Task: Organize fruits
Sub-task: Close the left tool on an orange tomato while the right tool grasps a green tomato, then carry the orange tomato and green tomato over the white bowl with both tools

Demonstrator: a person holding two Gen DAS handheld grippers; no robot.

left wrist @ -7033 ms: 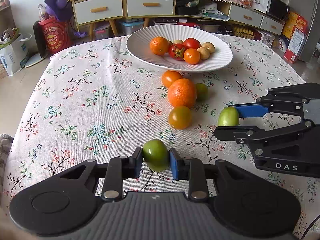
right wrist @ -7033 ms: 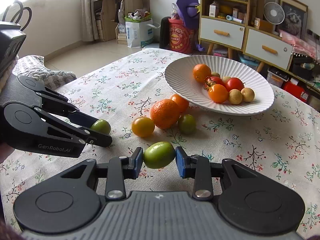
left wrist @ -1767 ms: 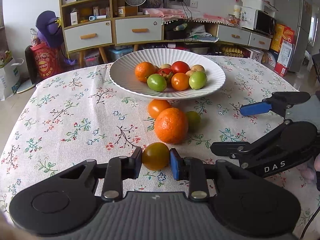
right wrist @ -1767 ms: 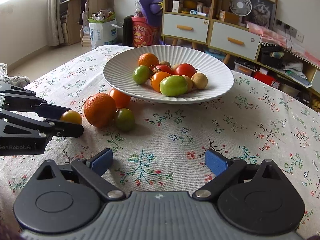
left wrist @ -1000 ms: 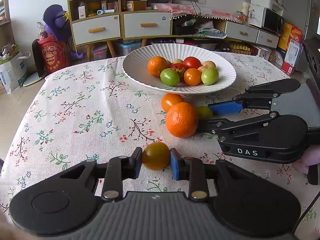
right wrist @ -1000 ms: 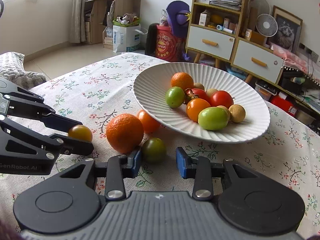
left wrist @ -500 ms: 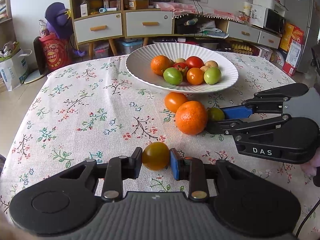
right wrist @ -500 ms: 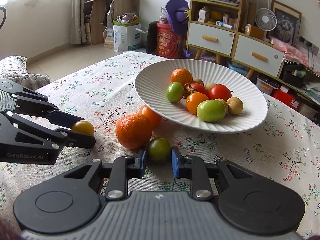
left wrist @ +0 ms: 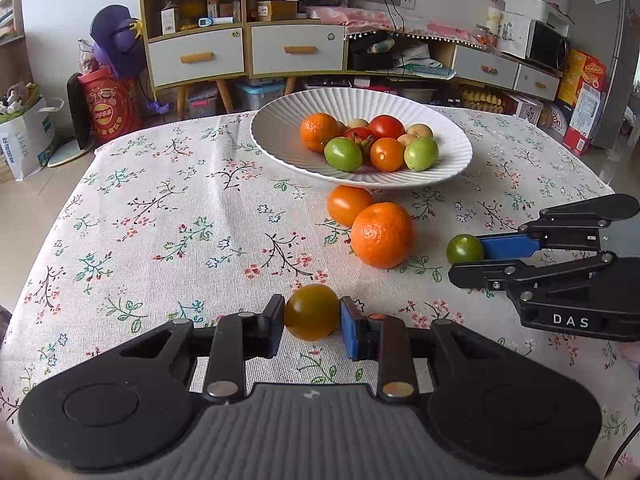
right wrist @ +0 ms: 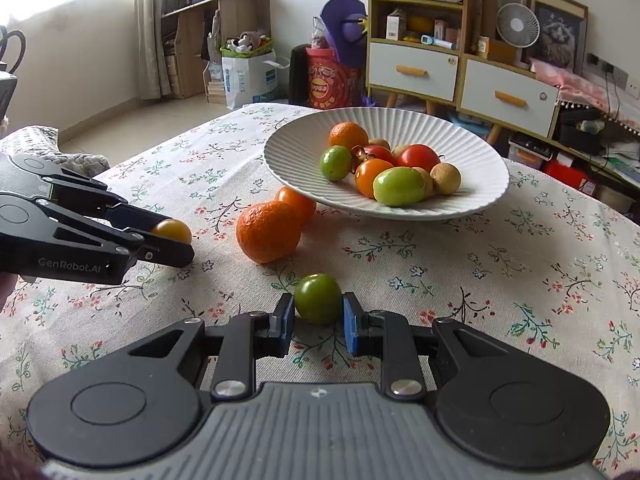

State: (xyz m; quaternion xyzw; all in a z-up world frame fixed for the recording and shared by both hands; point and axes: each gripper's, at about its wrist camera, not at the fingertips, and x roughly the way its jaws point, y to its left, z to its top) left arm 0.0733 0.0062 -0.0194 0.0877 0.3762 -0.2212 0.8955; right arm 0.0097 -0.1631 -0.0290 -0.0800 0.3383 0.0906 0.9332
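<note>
Right wrist view: my right hand-held gripper (right wrist: 319, 319) just clamped the small dark-green round tomato (right wrist: 318, 298).
Left hand-held gripper (left wrist: 311, 319): clamped on yellow-orange tomato (left wrist: 311, 311).
Meaning: both ready for the white ribbed bowl (right wrist: 472, 200) ahead.

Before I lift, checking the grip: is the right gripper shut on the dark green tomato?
Shut: both blue fingers of the right gripper press the dark green tomato's sides.
</note>
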